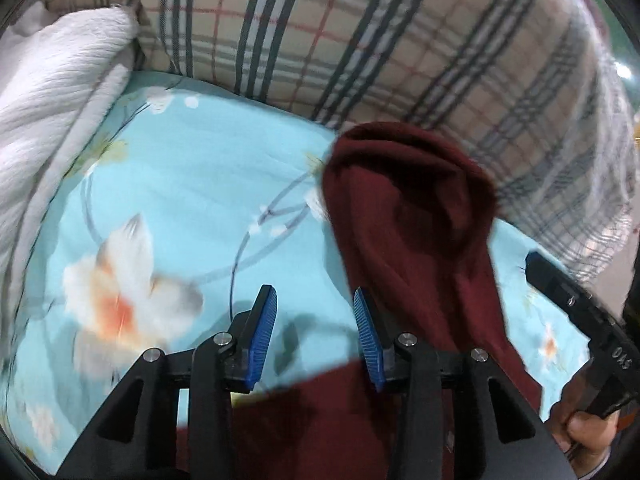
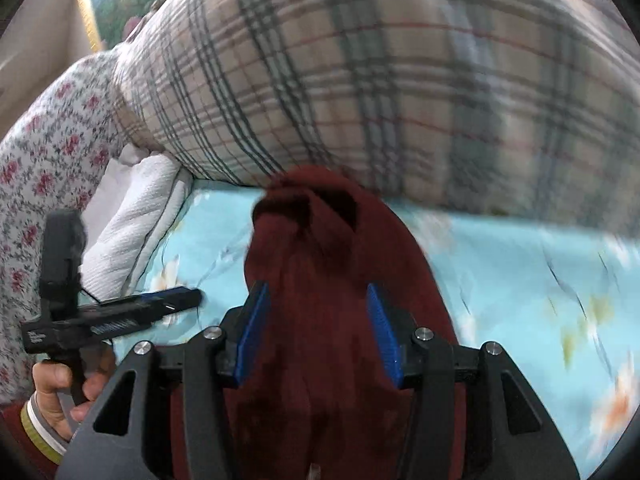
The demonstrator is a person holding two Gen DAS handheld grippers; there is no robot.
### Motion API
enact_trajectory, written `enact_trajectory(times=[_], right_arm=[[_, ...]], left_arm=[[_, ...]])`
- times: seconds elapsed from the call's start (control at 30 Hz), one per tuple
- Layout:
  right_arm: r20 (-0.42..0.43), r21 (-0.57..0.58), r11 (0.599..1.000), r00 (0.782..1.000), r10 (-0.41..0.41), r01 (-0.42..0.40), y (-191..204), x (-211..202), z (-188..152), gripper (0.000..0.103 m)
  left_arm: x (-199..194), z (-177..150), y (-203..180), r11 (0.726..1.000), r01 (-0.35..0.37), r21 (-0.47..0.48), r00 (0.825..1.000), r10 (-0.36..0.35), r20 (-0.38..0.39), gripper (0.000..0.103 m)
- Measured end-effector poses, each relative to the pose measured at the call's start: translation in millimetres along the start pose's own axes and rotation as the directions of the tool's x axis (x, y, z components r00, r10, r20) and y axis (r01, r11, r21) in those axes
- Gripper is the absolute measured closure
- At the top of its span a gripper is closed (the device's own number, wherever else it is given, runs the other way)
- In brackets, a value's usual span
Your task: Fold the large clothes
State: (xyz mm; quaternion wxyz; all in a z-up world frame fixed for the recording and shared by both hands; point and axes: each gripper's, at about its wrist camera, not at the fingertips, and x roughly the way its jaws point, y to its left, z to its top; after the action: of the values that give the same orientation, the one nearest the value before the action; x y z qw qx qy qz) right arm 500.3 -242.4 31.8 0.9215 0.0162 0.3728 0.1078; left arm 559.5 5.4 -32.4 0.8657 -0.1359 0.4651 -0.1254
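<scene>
- The maroon garment (image 1: 404, 216) lies in a long bunched strip on the bed sheet (image 1: 192, 184), light blue with white and orange flowers
- Its far end is humped up and touches the plaid pillow (image 1: 400, 40) at the head of the bed; the near end runs under both cameras
- The left hand-held gripper (image 1: 316, 336) has its blue pads (image 1: 262, 336) spread wide, with nothing between them; it hovers over bare sheet, the garment just beside its right finger
- The right hand-held gripper (image 2: 318, 332) is also spread, its pads (image 2: 252, 332) straddling the garment (image 2: 336, 264) on both sides; whether they touch the cloth I cannot tell
- A white textured blanket (image 1: 56, 100) is piled on the left side of the bed, next to the pillow
- In the right wrist view a cloth with small red flowers (image 2: 44, 152) sits further left, beyond the blanket (image 2: 136, 220)
- Both views are blurred
</scene>
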Motion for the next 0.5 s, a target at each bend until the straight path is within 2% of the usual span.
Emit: enact_trajectory(times=[0.07, 0.2, 0.23, 0.27, 0.3, 0.43, 0.47, 0.5], right_arm=[[-0.022, -0.053, 0.998, 0.999, -0.043, 0.042, 0, 27, 12, 0.052], [-0.071, -0.086, 0.989, 0.990, -0.124, 0.118, -17, 73, 25, 0.053], [-0.084, -0.090, 0.989, 0.988, -0.128, 0.120, -23, 79, 25, 0.074], [-0.084, -0.085, 0.989, 0.988, -0.128, 0.121, -27, 80, 25, 0.089], [-0.071, -0.064, 0.992, 0.991, -0.117, 0.112, -32, 74, 25, 0.094], [0.028, 0.035, 0.998, 0.998, -0.047, 0.046, -48, 29, 23, 0.096], [0.056, 0.061, 0.998, 0.998, -0.031, 0.027, -51, 13, 23, 0.096], [0.073, 0.083, 0.997, 0.997, -0.012, 0.006, -53, 1, 23, 0.096]], left_arm=[[17, 8, 4, 1.000, 0.005, 0.002, 1.000, -0.005, -0.012, 0.062], [40, 19, 4, 1.000, 0.024, 0.015, 1.000, -0.024, -0.018, 0.060], [44, 22, 1, 0.999, 0.032, 0.022, 0.999, -0.032, -0.016, 0.059], [47, 25, -2, 0.999, 0.037, 0.029, 0.999, -0.037, -0.012, 0.055], [50, 30, -5, 0.998, 0.041, 0.039, 0.999, -0.041, -0.001, 0.053], [62, 46, -26, 0.996, -0.003, 0.087, 0.999, 0.000, 0.033, 0.052], [66, 49, -32, 0.995, -0.020, 0.097, 0.999, 0.016, 0.033, 0.056], [69, 52, -38, 0.994, -0.033, 0.107, 0.999, 0.030, 0.035, 0.068]])
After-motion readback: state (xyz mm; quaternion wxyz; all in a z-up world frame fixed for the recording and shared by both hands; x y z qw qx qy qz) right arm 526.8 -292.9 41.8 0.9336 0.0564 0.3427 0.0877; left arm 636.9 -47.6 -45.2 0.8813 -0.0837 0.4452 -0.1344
